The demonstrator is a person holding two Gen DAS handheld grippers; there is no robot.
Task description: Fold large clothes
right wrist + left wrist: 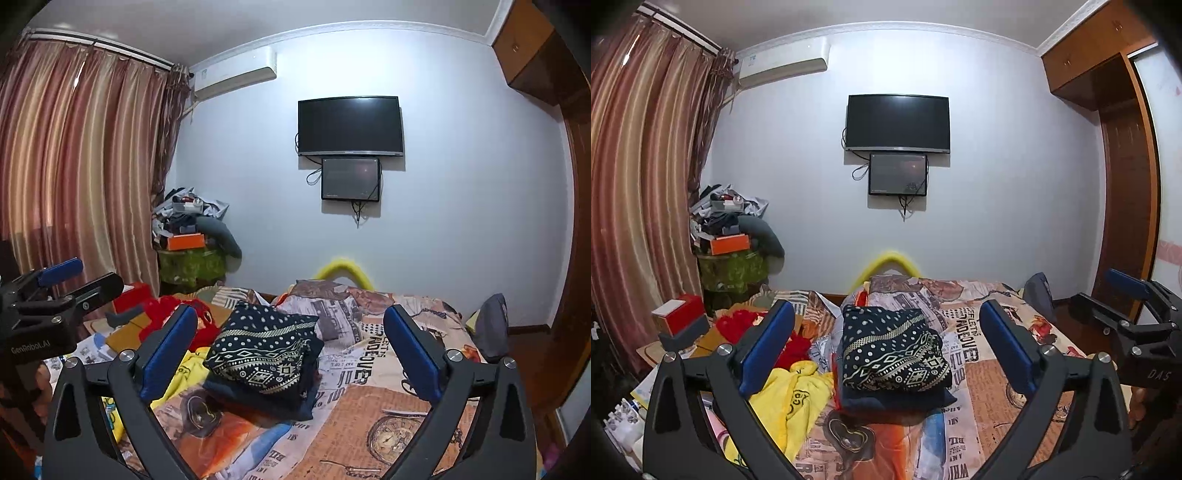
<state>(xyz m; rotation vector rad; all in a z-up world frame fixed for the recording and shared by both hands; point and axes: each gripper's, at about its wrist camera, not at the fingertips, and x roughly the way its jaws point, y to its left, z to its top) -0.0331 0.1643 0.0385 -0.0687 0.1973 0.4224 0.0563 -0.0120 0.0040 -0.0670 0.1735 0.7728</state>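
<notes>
A folded dark navy garment with white dots and patterned bands (pixel 892 354) lies in a neat stack on the printed bedspread (pixel 979 369); it also shows in the right wrist view (pixel 264 354). My left gripper (pixel 886 339) is open and empty, held above the bed with the stack between and beyond its blue fingers. My right gripper (pixel 290 341) is open and empty too, just right of the stack. Each gripper shows at the edge of the other's view: the right one (pixel 1126 306) and the left one (pixel 62 291).
Loose yellow (pixel 792 402) and red (pixel 750 325) clothes lie on the bed's left side, by a red box (pixel 681 314). A cluttered pile (pixel 733 236) stands in the left corner by the curtains. A television (pixel 897 123) hangs on the far wall. A wooden wardrobe (pixel 1123 184) stands on the right.
</notes>
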